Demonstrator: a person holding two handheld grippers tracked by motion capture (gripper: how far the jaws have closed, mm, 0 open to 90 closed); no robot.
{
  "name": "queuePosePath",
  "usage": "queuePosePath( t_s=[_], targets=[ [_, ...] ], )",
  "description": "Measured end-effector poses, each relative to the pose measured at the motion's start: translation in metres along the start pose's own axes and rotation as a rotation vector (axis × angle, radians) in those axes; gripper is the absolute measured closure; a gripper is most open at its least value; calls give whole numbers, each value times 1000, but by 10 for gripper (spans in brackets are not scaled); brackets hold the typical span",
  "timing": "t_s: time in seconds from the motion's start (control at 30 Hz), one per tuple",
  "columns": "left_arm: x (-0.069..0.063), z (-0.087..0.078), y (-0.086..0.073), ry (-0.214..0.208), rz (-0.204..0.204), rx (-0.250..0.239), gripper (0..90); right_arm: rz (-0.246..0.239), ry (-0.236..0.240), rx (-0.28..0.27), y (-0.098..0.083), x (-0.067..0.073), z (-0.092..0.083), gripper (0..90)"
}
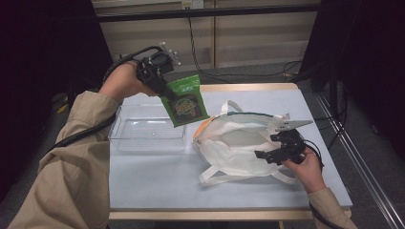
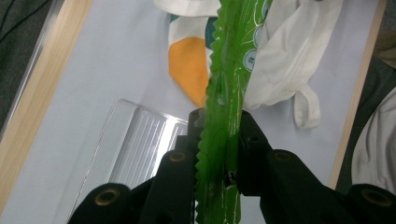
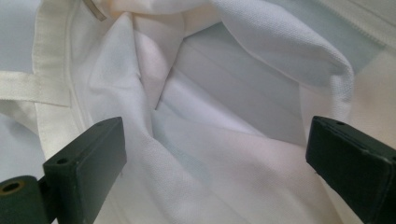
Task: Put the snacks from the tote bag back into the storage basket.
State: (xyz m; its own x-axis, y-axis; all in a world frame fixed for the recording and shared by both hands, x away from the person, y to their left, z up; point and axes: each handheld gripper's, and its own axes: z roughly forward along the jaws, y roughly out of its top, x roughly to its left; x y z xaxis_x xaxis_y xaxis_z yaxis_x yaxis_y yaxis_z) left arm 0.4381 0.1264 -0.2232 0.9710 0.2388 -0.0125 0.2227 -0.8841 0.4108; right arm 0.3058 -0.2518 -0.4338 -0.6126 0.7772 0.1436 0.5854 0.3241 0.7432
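The left gripper (image 1: pixel 160 86) pinches the top edge of a green snack bag (image 1: pixel 185 101), which hangs in the air between the clear tray (image 1: pixel 143 138) and the white cloth bag (image 1: pixel 239 143). The left gripper view shows the jaws squeezing the bag's zigzag edge. The right gripper (image 1: pixel 277 145) stands wide open at the cloth bag's mouth; its own view looks inside.

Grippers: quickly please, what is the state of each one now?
Left gripper: closed on the green snack pouch.
Right gripper: open, jaws wide at the white bag, gripping nothing.
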Motion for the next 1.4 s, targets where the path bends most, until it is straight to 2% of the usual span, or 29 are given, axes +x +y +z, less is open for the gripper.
queuePosePath(
  t_s=[0.1, 0.13, 0.17, 0.27, 0.3, 0.37, 0.6, 0.67, 0.7, 0.73, 0.77, 0.8, 0.83, 1.0, 1.07, 1.13, 1.17, 1.23, 1.3, 1.37, 1.4],
  targets=[
    [3, 1, -3, 9, 5, 15, 793, 1, 5, -3, 0, 0, 0, 46],
    [6, 0, -4, 5, 32, 32, 793, 2, 5, -2, 0, 0, 0, 46],
    [5, 1, -6, 9, 6, 17, 793, 2, 6, -1, 0, 0, 0, 46],
    [8, 2, -9, 10, -3, 19, 793, 2, 7, -1, 0, 0, 1, 46],
    [10, 1, -9, 16, 34, 51, 793, 3, 8, -1, 0, 0, 1, 46],
    [11, 1, -10, 21, 52, 61, 793, 3, 9, -1, 0, 0, 0, 46],
    [15, -1, -13, 31, 53, 68, 793, 2, 7, 1, -1, 0, 1, 46],
    [16, -2, -15, 37, 60, 75, 793, 2, 7, 4, -1, 0, 1, 46],
    [18, -2, -15, 37, 78, 84, 793, 0, 7, 3, -1, 0, 1, 46],
    [18, -2, -17, 31, 61, 68, 793, 1, 5, 2, -1, 0, 1, 46],
    [19, -2, -17, 29, 76, 80, 793, 2, 8, 0, -1, 1, 1, 46],
    [20, -1, -19, 31, 57, 71, 793, 2, 9, 0, -1, 0, 1, 46],
    [21, -1, -20, 31, 69, 83, 793, 1, 9, 0, -1, 0, 1, 46],
    [25, 3, -26, 28, 56, 97, 793, 4, 11, 5, -1, 1, 1, 46],
    [27, 5, -28, 29, 64, 107, 793, 1, 12, 4, -2, 1, 2, 47],
    [29, 6, -30, 25, 51, 102, 793, 2, 11, 7, -2, 1, 3, 47],
    [30, 5, -31, 28, 62, 115, 793, 1, 10, 8, -2, 1, 3, 47],
    [31, 6, -33, 31, 42, 110, 793, 0, 13, 7, -2, 1, 3, 46],
    [33, 8, -35, 39, 46, 107, 793, 1, 14, 8, -3, 1, 4, 46],
    [34, 10, -37, 36, 34, 112, 792, 3, 13, 12, -3, 1, 4, 46],
    [35, 9, -37, 39, 56, 132, 792, 1, 13, 10, -3, 1, 5, 47]
  ],
)
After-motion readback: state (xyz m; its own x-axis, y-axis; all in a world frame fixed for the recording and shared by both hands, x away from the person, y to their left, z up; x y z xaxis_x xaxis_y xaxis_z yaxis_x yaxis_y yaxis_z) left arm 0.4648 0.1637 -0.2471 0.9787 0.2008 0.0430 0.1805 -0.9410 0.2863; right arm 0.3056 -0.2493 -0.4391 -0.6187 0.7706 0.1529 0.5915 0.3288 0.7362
